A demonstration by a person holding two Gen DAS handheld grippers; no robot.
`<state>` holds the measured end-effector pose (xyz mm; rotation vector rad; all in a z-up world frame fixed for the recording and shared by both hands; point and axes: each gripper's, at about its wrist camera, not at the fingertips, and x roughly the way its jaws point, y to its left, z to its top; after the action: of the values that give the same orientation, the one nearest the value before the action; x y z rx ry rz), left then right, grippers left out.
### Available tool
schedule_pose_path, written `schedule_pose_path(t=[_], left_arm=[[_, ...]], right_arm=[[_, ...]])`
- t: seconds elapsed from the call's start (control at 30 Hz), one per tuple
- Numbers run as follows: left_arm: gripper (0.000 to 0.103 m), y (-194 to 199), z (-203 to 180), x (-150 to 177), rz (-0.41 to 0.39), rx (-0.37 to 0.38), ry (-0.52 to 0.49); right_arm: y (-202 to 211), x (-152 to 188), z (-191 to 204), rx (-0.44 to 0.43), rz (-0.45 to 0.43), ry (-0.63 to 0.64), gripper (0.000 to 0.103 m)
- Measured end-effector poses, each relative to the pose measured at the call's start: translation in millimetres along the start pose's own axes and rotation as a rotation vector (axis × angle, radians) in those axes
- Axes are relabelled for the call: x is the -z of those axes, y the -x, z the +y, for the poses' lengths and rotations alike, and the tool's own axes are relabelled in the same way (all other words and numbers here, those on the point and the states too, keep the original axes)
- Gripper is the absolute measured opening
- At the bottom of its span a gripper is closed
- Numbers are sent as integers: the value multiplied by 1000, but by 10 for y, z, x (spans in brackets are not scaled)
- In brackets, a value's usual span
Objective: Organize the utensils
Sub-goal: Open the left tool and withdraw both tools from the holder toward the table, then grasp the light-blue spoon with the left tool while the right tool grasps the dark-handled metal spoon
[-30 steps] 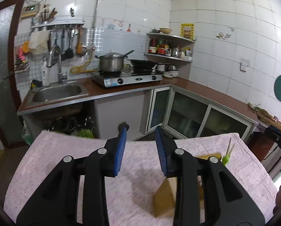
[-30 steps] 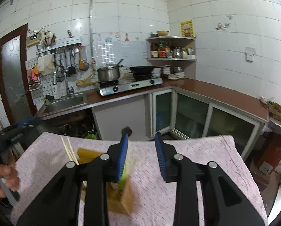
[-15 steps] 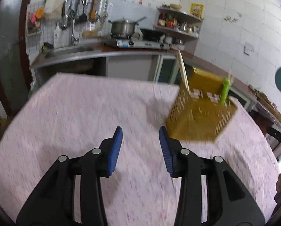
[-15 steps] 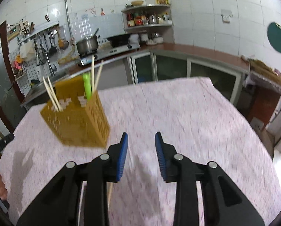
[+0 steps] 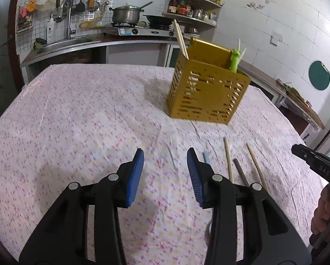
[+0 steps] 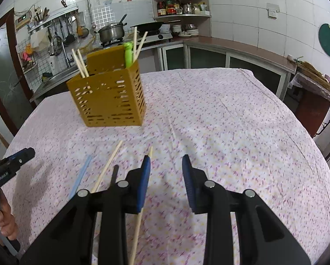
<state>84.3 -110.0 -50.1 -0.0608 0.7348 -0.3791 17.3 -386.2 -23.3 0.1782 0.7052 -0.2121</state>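
A yellow perforated utensil holder (image 5: 209, 92) (image 6: 107, 97) stands on the pink flowered tablecloth (image 5: 76, 121), with chopsticks and a green-handled utensil (image 6: 128, 53) upright in it. Loose on the cloth lie two pale wooden chopsticks (image 5: 228, 161) (image 6: 107, 167), a dark stick (image 5: 240, 172) and a light blue stick (image 6: 81, 176). My left gripper (image 5: 164, 152) hovers open over bare cloth, just left of the loose sticks. My right gripper (image 6: 165, 159) is open too, holding nothing. One pale chopstick (image 6: 150, 152) runs under its left finger.
Each gripper shows at the edge of the other's view, held by a hand (image 6: 3, 218). Beyond the table are a counter with a sink (image 5: 63, 44), a stove with a pot (image 5: 125, 15) and corner shelves. The table edge curves close on the right (image 6: 319, 154).
Both grippers came down toward the table and tipped downward. The holder went from right under them to farther ahead, and the loose sticks came into view. The left jaws stand a little wider.
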Motion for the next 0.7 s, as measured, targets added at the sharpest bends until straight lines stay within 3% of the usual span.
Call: schedule_pose_path(t=[0.3, 0.7], left_arm=[[41, -46, 25, 76, 45, 5, -4], [42, -208, 169, 28, 94, 6, 21]], right_arm=[[-109, 130, 344, -18, 48, 46, 30], [-573, 292, 784, -38, 171, 115, 30]])
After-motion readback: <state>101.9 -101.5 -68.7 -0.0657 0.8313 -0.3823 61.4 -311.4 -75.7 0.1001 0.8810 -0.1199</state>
